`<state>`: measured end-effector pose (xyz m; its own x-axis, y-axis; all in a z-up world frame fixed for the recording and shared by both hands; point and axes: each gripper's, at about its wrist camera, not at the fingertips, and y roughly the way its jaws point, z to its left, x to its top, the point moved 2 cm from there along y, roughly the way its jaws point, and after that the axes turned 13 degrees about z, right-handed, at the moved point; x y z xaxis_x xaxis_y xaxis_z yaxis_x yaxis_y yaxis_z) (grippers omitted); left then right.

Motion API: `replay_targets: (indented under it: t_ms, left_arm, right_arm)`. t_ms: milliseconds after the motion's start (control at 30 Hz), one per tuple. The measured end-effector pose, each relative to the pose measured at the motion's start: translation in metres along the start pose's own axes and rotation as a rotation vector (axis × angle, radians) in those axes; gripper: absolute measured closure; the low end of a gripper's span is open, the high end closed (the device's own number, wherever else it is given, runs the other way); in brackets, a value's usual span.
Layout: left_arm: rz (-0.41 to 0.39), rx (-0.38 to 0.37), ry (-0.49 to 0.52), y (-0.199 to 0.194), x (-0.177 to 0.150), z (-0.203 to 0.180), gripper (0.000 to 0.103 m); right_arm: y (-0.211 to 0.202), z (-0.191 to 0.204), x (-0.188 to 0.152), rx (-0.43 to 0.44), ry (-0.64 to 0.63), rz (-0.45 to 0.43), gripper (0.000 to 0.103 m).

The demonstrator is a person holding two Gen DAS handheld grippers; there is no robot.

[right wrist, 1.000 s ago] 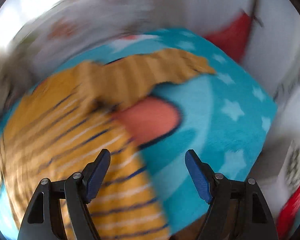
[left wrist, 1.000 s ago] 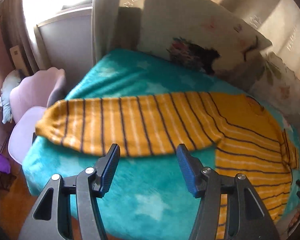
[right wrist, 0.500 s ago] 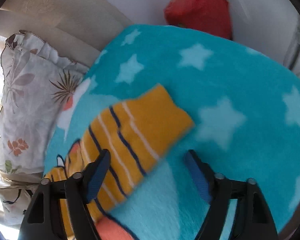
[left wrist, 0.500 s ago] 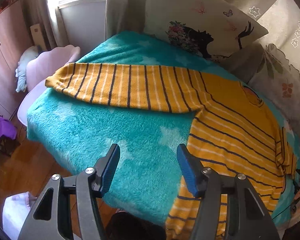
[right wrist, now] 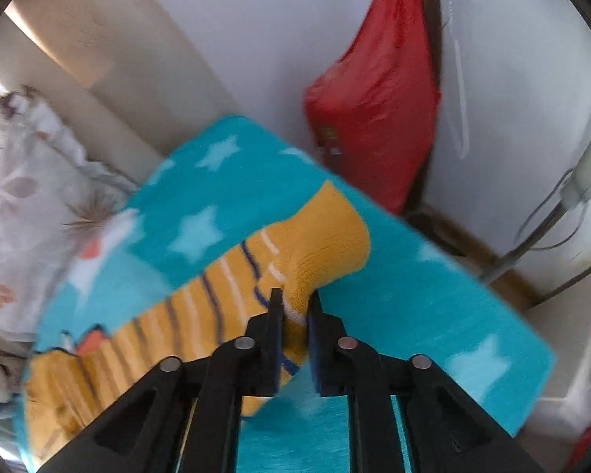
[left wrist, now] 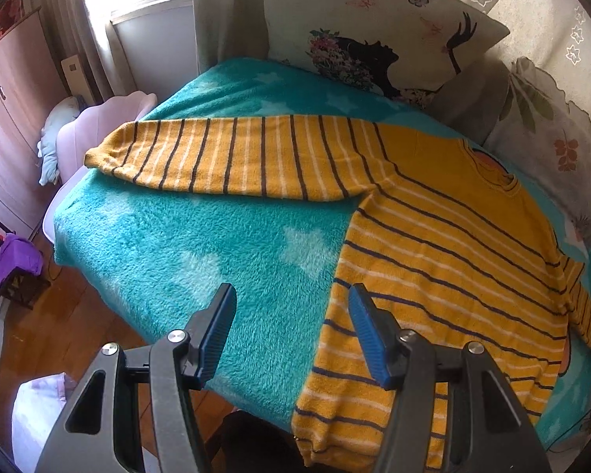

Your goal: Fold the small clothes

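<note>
A yellow sweater (left wrist: 433, 244) with dark and white stripes lies flat on a teal star-patterned blanket (left wrist: 216, 236), one sleeve (left wrist: 232, 153) stretched out to the left. My left gripper (left wrist: 291, 295) hangs open above the blanket, its right finger over the sweater's side edge near the hem, nothing between the pads. In the right wrist view my right gripper (right wrist: 295, 299) is closing its jaws on the other sleeve (right wrist: 323, 240) just behind the cuff. The knit is bunched and pinched between the pads, and the cuff sticks out past the fingertips over the blanket (right wrist: 413, 295).
Printed pillows (left wrist: 374, 39) and a floral cushion (left wrist: 551, 138) line the bed's far side. A pink chair (left wrist: 98, 118) and purple cloth (left wrist: 15, 260) stand on the wooden floor at the left. A red bag (right wrist: 374, 98) hangs by the wall beyond the bed's right end.
The right gripper swept along the sweater to the sleeve cuff and closed on it. The left gripper shifted right, from below the outstretched sleeve to the sweater's side edge, staying open.
</note>
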<state>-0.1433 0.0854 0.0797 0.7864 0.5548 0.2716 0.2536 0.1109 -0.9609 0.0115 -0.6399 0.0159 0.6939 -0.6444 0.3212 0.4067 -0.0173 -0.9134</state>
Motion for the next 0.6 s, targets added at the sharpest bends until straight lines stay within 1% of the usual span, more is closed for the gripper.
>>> replay_targets:
  t_ms: [33, 100, 167, 267, 333, 400, 433, 467, 533, 567, 600]
  left_arm:
    - [0.003, 0.005, -0.001, 0.001, -0.001, 0.000, 0.045]
    - [0.011, 0.016, -0.007, 0.003, -0.005, 0.002, 0.045]
    - [0.028, 0.020, -0.016, 0.005, -0.010, 0.007, 0.045]
    - [0.069, 0.001, -0.029, 0.013, -0.019, 0.015, 0.045]
    - [0.097, -0.018, -0.025, 0.021, -0.026, 0.020, 0.045]
    - [0.115, -0.038, -0.013, 0.028, -0.029, 0.023, 0.045]
    - [0.126, -0.056, -0.003, 0.034, -0.031, 0.025, 0.045]
    - [0.134, -0.072, 0.002, 0.038, -0.031, 0.026, 0.045]
    - [0.160, -0.129, 0.008, 0.049, -0.032, 0.026, 0.045]
    - [0.188, -0.175, 0.017, 0.057, -0.033, 0.025, 0.045]
    - [0.205, -0.201, 0.023, 0.061, -0.033, 0.025, 0.045]
  right_arm:
    - [-0.001, -0.001, -0.001, -0.005, -0.002, -0.005, 0.081]
    - [-0.004, -0.001, -0.007, -0.041, -0.025, -0.022, 0.072]
    - [-0.008, 0.002, -0.016, -0.038, -0.047, -0.026, 0.072]
    - [-0.021, 0.005, -0.042, 0.056, -0.083, -0.009, 0.072]
    - [-0.029, 0.019, -0.064, 0.110, -0.132, 0.007, 0.071]
    - [-0.038, 0.039, -0.094, 0.144, -0.198, 0.024, 0.066]
    - [-0.040, 0.047, -0.104, 0.148, -0.219, 0.028, 0.061]
    - [-0.043, 0.057, -0.118, 0.151, -0.250, 0.034, 0.058]
    - [-0.048, 0.079, -0.147, 0.149, -0.326, 0.043, 0.057]
    - [-0.050, 0.088, -0.160, 0.140, -0.358, 0.045, 0.055]
    - [-0.052, 0.099, -0.176, 0.134, -0.387, 0.051, 0.052]
